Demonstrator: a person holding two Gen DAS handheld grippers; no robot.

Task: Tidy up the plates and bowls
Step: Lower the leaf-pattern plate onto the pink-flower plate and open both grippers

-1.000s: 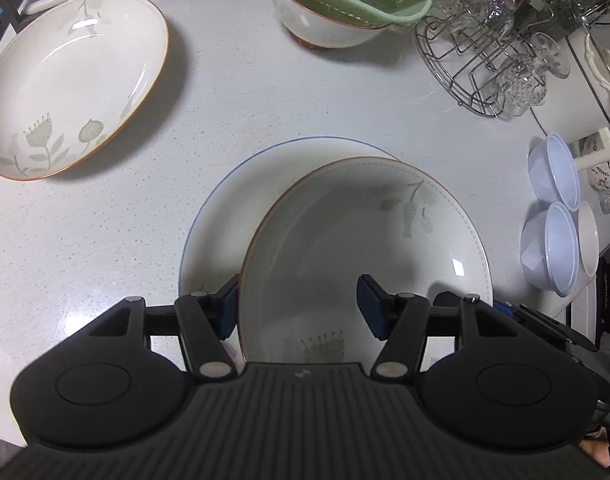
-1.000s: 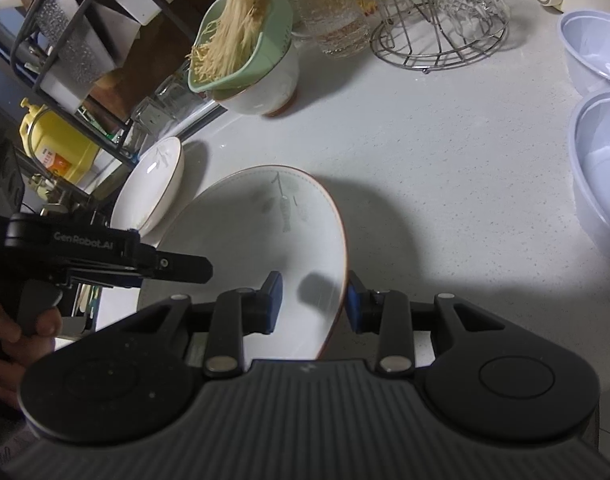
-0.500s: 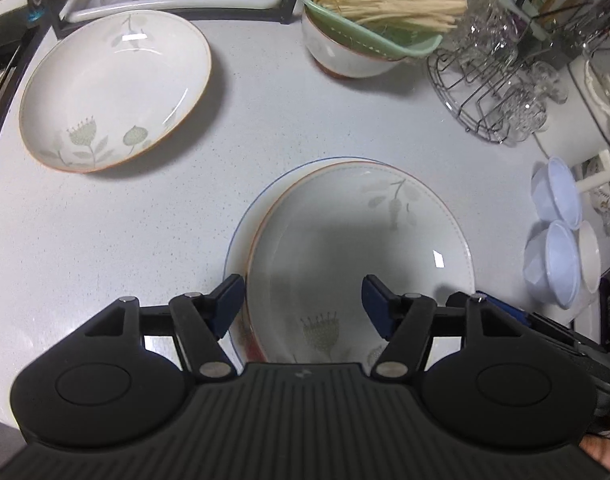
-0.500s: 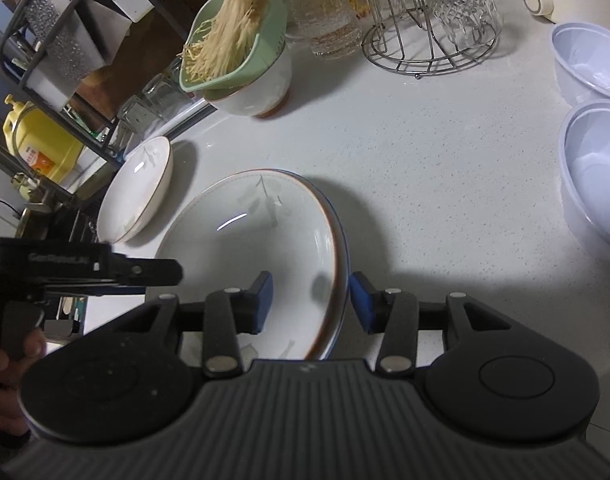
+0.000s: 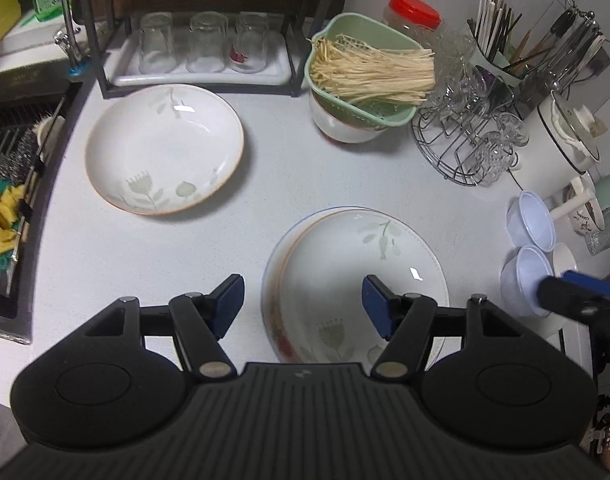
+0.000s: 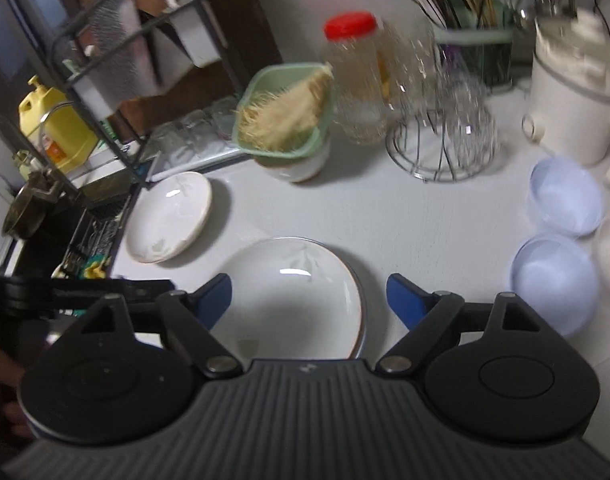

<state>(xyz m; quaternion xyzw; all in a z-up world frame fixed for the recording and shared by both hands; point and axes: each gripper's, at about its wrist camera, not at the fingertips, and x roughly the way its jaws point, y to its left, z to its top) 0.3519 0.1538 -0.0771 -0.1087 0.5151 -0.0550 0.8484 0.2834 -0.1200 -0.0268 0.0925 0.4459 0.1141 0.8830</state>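
Left gripper [image 5: 303, 304] stands half-wide and empty above the counter [image 5: 305, 176]; right gripper [image 6: 308, 300] is opening wide, nothing pressed between its pads. Directly beneath both sits the brown-rimmed floral bowl [image 5: 361, 280], nested on a blue-rimmed plate [image 5: 269, 268]. A second floral bowl [image 5: 164, 148] lies ahead-left, near the sink edge [image 5: 49, 152]. The green colander [image 5: 361, 76] holds enoki mushrooms, seated in a white bowl [image 5: 341, 130]. Two empty lilac bowls [image 6: 555, 280] sit right. Bare counter lies between the bowls.
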